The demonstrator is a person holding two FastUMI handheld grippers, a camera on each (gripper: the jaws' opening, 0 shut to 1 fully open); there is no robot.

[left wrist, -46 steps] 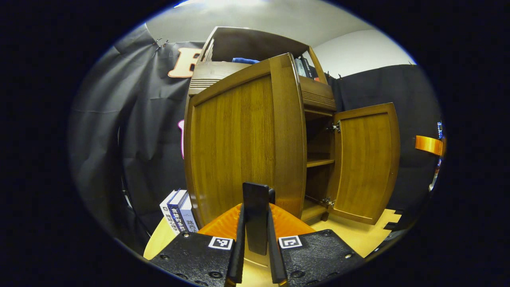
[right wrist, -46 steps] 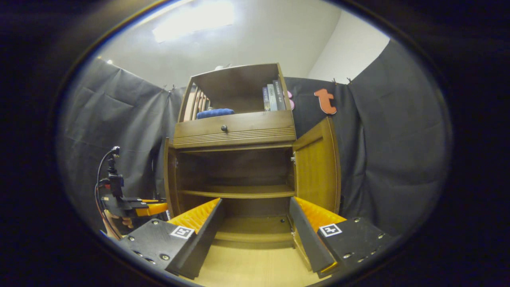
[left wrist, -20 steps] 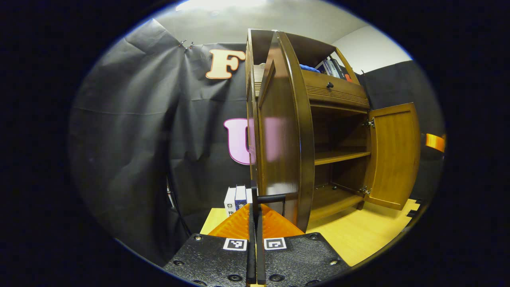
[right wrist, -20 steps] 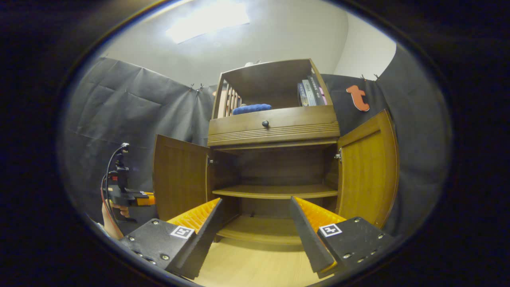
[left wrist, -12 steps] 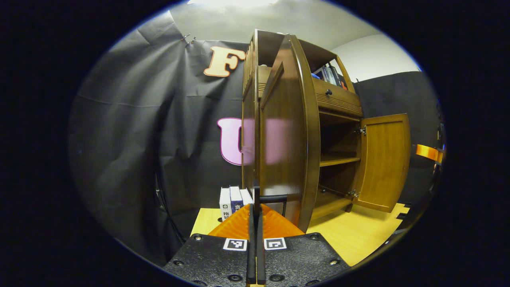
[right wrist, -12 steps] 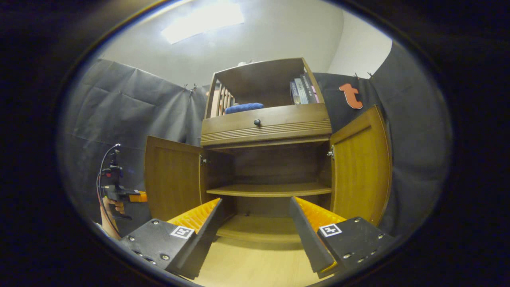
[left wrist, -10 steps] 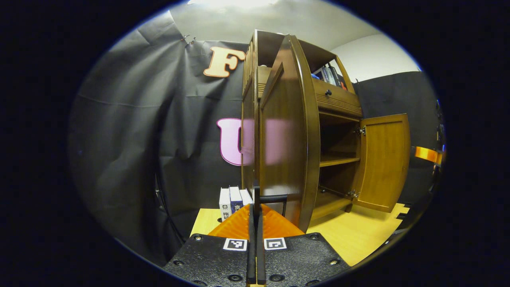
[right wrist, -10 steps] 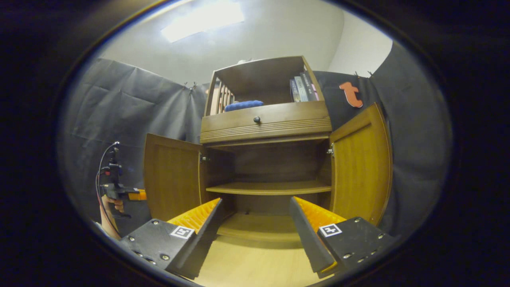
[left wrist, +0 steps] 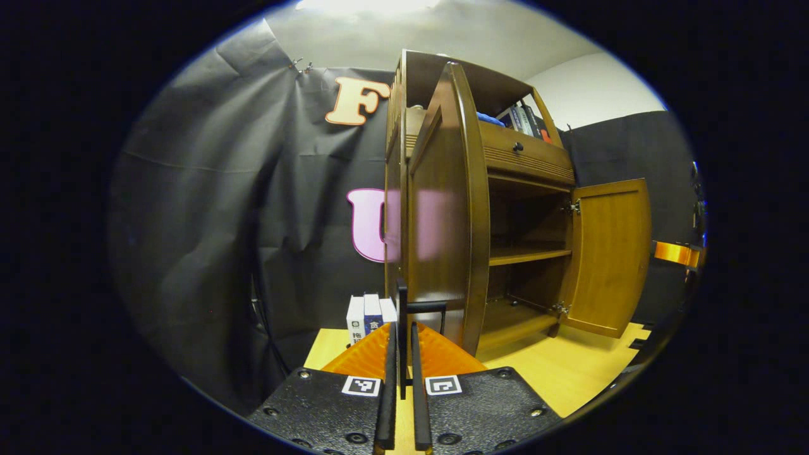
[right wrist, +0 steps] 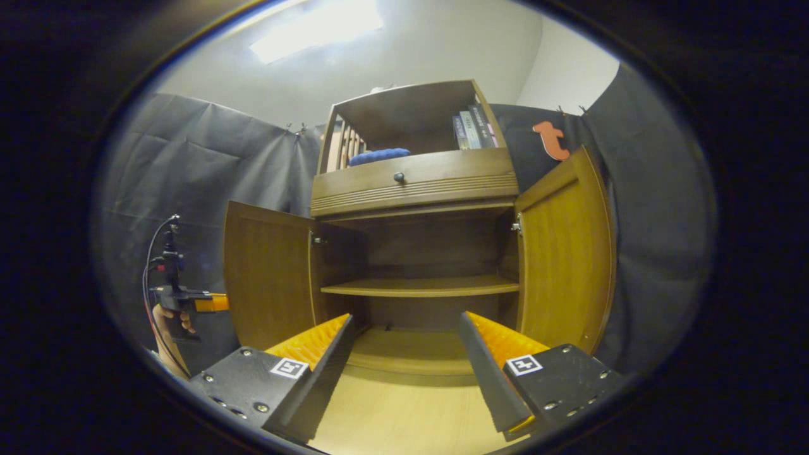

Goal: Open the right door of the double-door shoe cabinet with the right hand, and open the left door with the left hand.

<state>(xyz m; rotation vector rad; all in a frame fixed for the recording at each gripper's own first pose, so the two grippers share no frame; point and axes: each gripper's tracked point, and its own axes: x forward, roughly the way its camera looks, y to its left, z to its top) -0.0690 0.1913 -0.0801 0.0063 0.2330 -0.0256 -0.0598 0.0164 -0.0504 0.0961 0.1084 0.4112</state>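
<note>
The shoe cabinet (right wrist: pixel 414 253) stands on the wooden surface (right wrist: pixel 404 417) with both doors swung out. The right door (right wrist: pixel 565 249) stands wide of the cabinet's right side and the left door (right wrist: pixel 268 275) wide of its left side, so the task reads as essentially complete. The right gripper (right wrist: pixel 404 370) hangs in front of the cabinet's lower opening, jaws spread wide and holding nothing. The left gripper (left wrist: pixel 400 379) sits at the left door's outer face, its fingers parted by a narrow gap around the dark handle (left wrist: pixel 422 308), which they no longer appear to clamp. Risk one: withdrawing the left gripper sideways before the jaws widen could snag the handle and drag the door back. Risk two: pushing the door further could strain its hinges or knock the books (left wrist: pixel 370 316) standing beside the cabinet's left flank.
</note>
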